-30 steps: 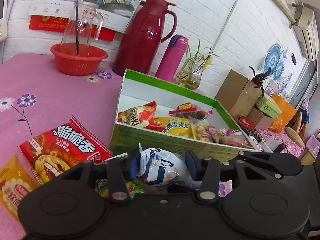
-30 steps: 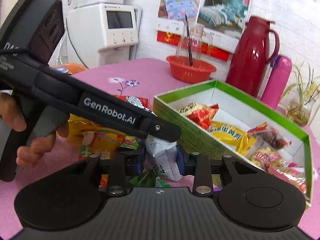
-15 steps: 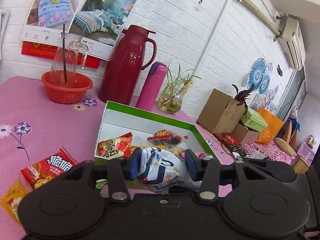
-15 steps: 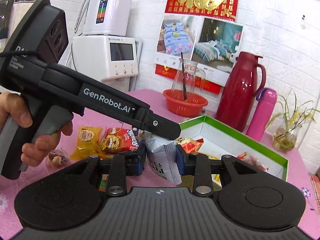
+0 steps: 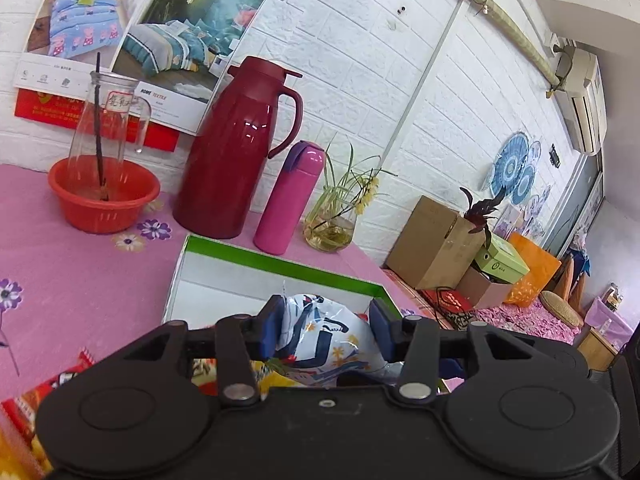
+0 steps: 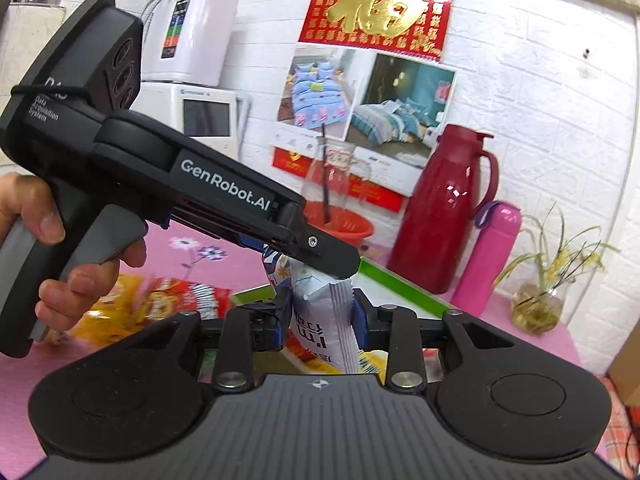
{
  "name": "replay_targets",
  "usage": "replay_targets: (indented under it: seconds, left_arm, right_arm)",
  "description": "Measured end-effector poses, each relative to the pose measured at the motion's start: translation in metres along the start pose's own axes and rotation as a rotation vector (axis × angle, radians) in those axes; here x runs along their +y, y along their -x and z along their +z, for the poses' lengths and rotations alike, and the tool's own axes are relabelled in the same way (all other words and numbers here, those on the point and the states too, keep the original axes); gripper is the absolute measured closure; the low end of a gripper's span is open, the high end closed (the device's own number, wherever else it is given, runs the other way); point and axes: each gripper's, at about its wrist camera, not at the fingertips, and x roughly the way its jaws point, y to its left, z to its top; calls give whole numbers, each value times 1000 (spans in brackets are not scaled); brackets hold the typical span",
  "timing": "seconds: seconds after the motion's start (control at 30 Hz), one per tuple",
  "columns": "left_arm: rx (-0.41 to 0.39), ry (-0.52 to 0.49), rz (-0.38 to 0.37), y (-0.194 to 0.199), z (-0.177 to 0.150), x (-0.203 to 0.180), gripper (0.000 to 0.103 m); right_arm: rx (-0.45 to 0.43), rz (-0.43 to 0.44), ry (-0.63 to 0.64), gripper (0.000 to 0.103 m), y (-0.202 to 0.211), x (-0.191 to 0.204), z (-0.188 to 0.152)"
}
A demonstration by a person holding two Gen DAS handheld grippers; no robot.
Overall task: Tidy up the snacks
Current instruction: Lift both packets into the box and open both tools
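Both grippers hold one white and blue snack bag (image 5: 324, 336), lifted above the table. My left gripper (image 5: 325, 330) is shut on one end of it. My right gripper (image 6: 322, 322) is shut on the other end (image 6: 320, 320). The left gripper's body (image 6: 160, 184) crosses the right wrist view from the left. The green-rimmed box (image 5: 256, 264) lies just beyond the bag, its contents mostly hidden; it also shows in the right wrist view (image 6: 400, 284). Loose red (image 6: 188, 296) and yellow (image 6: 100, 316) snack packs lie on the pink tablecloth to the left.
Behind the box stand a red thermos jug (image 5: 236, 160), a pink flask (image 5: 290, 200), a glass vase with a plant (image 5: 332, 228) and a red basin with a glass jar (image 5: 104, 196). Cardboard boxes (image 5: 436, 240) sit past the table's right edge.
Both grippers have lifted the snack bag higher off the table. The box and loose packs have dropped low in both views.
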Motion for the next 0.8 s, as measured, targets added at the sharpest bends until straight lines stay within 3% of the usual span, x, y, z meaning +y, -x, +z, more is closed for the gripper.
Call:
replay_targets:
  seconds: [0.07, 0.13, 0.17, 0.2, 0.23, 0.27, 0.3, 0.53, 0.8]
  left_arm:
    - [-13, -3, 8, -9, 2, 4, 69]
    - [-11, 15, 37, -20, 1, 11, 56]
    - [-3, 40, 68, -25, -1, 17, 30]
    - [-2, 68, 93, -27, -5, 23, 4]
    - [-9, 88, 113, -27, -8, 28, 0]
    - [-11, 95, 128, -26, -11, 32, 0]
    - [-3, 92, 139, -24, -13, 36, 0]
    - [10, 79, 181, -6, -15, 42, 0]
    - [-30, 45, 211, 51, -17, 26, 0]
  right_arm:
    - [-13, -26, 22, 49, -7, -4, -2]
    - [-7, -74, 75, 48, -20, -6, -7]
    - [11, -100, 98, 48, -29, -8, -10]
    - [38, -116, 115, 40, -38, -10, -14]
    - [76, -129, 125, 32, -46, -12, -18]
    - [113, -136, 130, 12, -52, -14, -22]
    - [125, -142, 123, 0, -53, -15, -25]
    - [103, -117, 50, 0, -38, -19, -26]
    - [65, -91, 76, 1, -14, -3, -14]
